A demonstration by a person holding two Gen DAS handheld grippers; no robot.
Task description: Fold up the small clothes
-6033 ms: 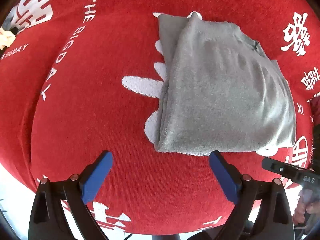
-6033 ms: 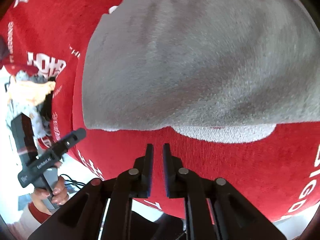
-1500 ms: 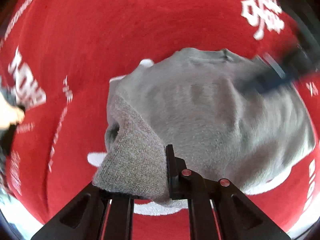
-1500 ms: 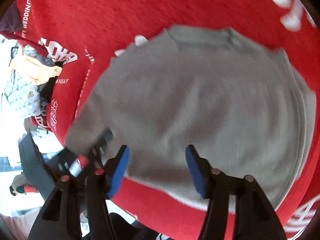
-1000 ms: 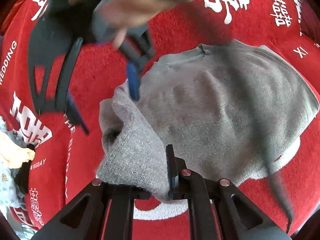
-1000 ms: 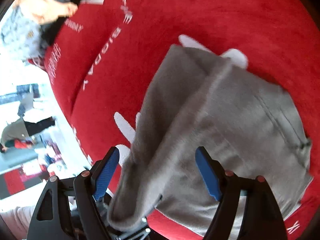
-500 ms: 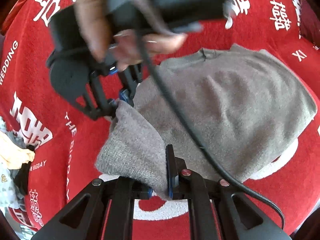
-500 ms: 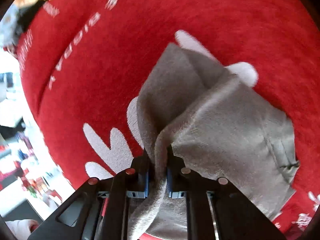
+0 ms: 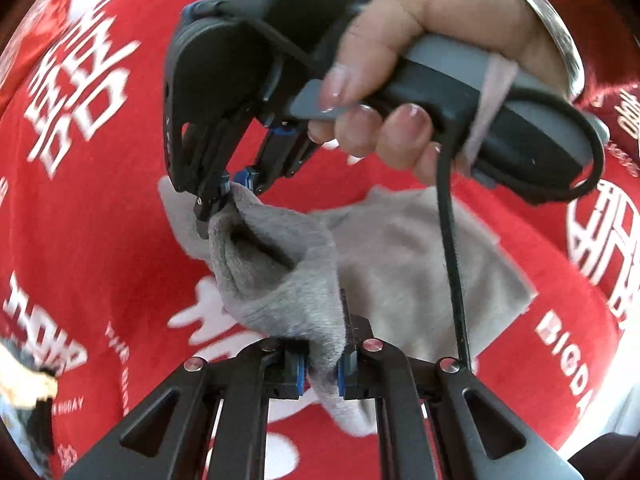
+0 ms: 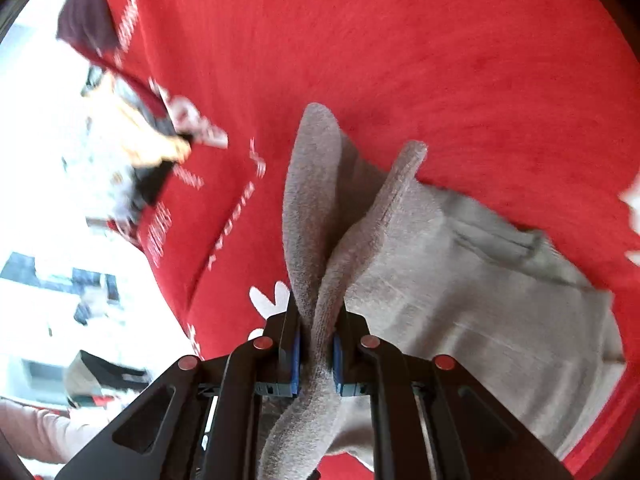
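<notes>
**Grey garment pinched at two points over red cloth**

Grey garment (image 9: 400,264), soft and fuzzy, is hanging in bunched folds above a plush red cloth (image 9: 100,220) printed with white lettering, its far part still resting there. Blur is smearing the lettering, and a clutter of pale and dark items (image 10: 136,160) beyond the cloth's edge is too hazy to identify. The left gripper (image 9: 322,372) is clamping a thick fold between blue pads. The right gripper (image 10: 316,360), gripped by a hand (image 9: 400,80) and trailing a black cable (image 9: 452,260), is clenching a second fold, its jaws having just been closing on the fabric.
</notes>
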